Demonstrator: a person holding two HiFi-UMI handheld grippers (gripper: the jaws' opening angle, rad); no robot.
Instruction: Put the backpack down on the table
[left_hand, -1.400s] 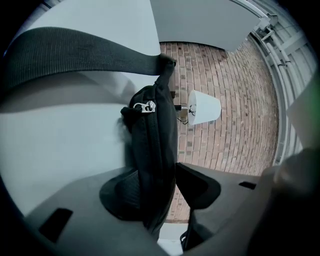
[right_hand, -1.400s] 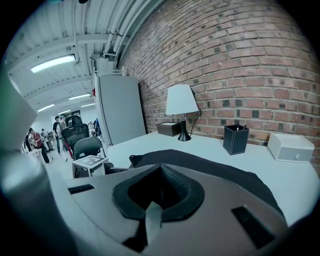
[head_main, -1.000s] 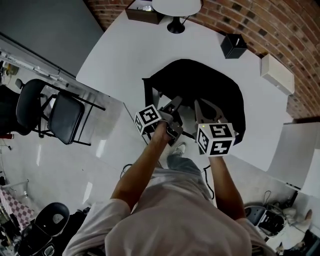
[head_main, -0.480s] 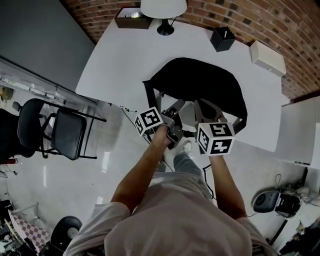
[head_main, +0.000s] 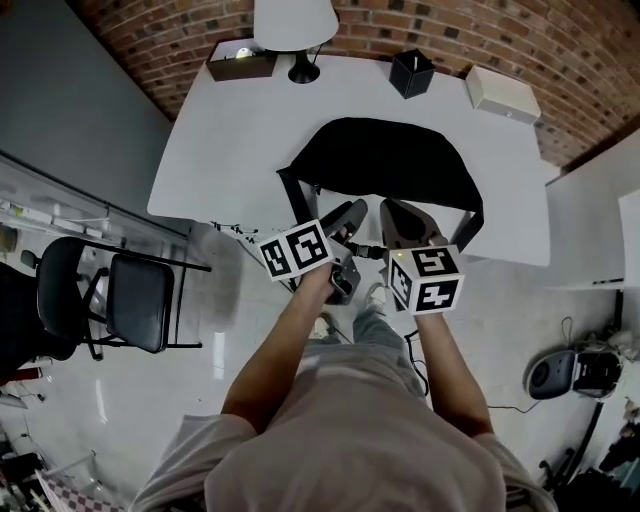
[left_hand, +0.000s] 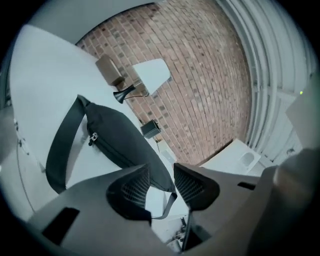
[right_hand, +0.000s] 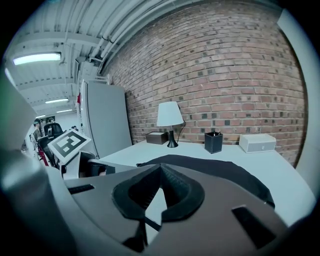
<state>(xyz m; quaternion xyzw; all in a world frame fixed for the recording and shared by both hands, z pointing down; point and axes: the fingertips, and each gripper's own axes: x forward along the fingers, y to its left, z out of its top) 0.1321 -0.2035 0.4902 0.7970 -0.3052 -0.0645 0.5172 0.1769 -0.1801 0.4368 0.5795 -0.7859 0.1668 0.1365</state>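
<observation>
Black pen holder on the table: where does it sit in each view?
Head view: black pen holder top centre, right of the lamp.
Left gripper view: centre, below the lamp.
Right gripper view: right of centre, right of the lamp.
Shared landmark: the lamp.

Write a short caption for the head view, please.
Head view: a black backpack lies on the white table, in front of a lamp and a black pen holder.
</observation>
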